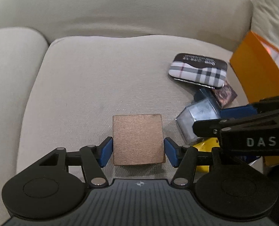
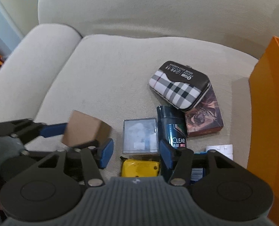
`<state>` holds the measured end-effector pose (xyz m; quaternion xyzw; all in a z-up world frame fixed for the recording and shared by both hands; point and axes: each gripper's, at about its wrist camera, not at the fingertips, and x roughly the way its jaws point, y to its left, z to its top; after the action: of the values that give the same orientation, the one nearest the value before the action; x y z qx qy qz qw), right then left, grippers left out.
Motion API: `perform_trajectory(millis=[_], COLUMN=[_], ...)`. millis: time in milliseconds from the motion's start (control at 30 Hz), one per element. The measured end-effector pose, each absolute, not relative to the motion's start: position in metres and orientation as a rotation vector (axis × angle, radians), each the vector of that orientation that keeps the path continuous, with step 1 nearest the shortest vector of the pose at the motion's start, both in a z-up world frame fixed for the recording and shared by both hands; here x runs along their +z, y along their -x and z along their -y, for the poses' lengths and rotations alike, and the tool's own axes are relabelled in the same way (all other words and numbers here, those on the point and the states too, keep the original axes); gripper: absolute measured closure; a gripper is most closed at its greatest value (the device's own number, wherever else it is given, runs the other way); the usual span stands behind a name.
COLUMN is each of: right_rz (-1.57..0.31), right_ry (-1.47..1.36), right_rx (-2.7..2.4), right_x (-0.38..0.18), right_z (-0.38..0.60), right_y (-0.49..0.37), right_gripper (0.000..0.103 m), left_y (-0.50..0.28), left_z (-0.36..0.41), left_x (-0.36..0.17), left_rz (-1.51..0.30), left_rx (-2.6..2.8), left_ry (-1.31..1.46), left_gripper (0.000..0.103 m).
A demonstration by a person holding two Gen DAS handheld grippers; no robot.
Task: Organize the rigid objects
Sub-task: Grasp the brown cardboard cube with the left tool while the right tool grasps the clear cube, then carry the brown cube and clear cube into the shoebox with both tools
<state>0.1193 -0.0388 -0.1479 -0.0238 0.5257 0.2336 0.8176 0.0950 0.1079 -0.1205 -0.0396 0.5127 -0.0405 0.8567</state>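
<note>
Brown, matte cardboard-like square box [image 1: 138, 139] sits between the blue pads [image 1: 105, 153] of the left gripper [image 1: 138, 151], on the beige fabric seat cushion [image 1: 86, 86]; the pads close on its two sides, grasping it. Right gripper [image 2: 136, 153] hangs spread and grasps nothing, above a clear plastic cube box [image 2: 140, 135] and yellow flat case [image 2: 139, 167]. Just beside these: dark CLEAR bottle [image 2: 172, 130], plaid-patterned rounded case [image 2: 179, 85] lying on a brown printed card box [image 2: 205, 117]. An orange paper bag [image 2: 271, 113] stands at the right.
</note>
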Motion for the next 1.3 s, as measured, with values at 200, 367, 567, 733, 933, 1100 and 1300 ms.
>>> perform_trajectory(millis=[200,367,567,733,933,1100,1300], right_rz=[-1.144,-1.145,-1.156,-1.149,-1.123,-1.074,-0.996], right_ry=[0.119,0.165,0.232,0.212,0.155,0.1,0.038], right_rx=[0.472,0.465,0.438,0.422,0.442,0.458,0.462], right_x=[-0.152,-0.154,-0.157,-0.155,-0.137,-0.112,-0.074], right_z=[0.024,0.015,0.003,0.008,0.028,0.046,0.077], right_y=[-0.126,-0.128,-0.128,-0.127,-0.119,-0.111,-0.1], right_gripper=[0.047,0.046,0.047,0.055,0.055,0.055,0.055], left_y=[-0.094,-0.094,-0.097,-0.095,-0.093,-0.084,-0.069], left_z=[-0.11,-0.111,-0.106,-0.107,-0.11,-0.106,-0.086], left_x=[-0.12,-0.121,-0.128,-0.127,-0.122,-0.11,-0.074], left_rz=[-1.081,-1.094,-1.137,-1.13,-1.117,-1.094,-1.036], left_rx=[-0.09,-0.094,-0.073,-0.063,-0.063,-0.054,-0.098], left_ry=[0.13,0.159,0.157,0.168,0.188,0.173,0.161], left_gripper=[0.035,0.034,0.036,0.036,0.036,0.036,0.036])
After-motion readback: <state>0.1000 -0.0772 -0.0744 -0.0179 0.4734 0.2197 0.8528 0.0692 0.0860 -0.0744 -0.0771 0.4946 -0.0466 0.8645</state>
